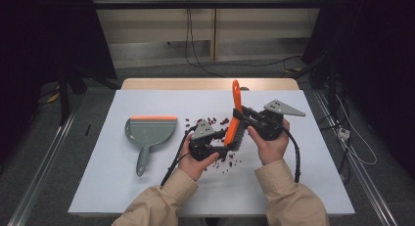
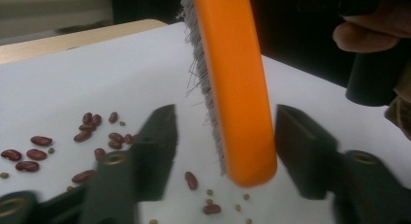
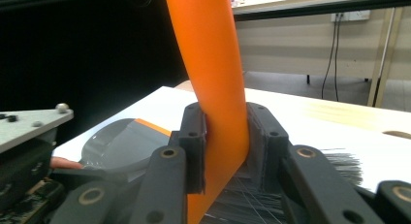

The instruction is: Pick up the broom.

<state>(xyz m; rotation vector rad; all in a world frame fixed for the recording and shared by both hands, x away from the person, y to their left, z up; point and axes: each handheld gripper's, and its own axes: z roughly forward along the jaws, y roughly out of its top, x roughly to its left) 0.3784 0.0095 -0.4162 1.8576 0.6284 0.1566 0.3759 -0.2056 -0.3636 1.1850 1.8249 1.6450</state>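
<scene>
An orange brush [image 1: 236, 102] with dark bristles stands tilted over the white table [image 1: 122, 187], handle up. My right gripper [image 1: 243, 120] is shut on the brush [image 3: 208, 54] at mid-handle, its pads pressed on both flat sides [image 3: 223, 132]. My left gripper [image 1: 223, 144] sits low at the brush head. In the left gripper view the head [image 2: 232, 88] hangs between the jaws of my left gripper [image 2: 225, 136], with a gap showing on each side. Red beans [image 1: 211, 122] and small green ones [image 2: 87, 132] lie scattered on the table around the brush.
A grey dustpan [image 1: 149, 130] with an orange front lip lies flat at the left of the table, handle toward the person; its pan [image 3: 116, 146] also shows in the right gripper view. Cables trail from both grippers. A wooden strip borders the table's far edge [image 1: 195, 83].
</scene>
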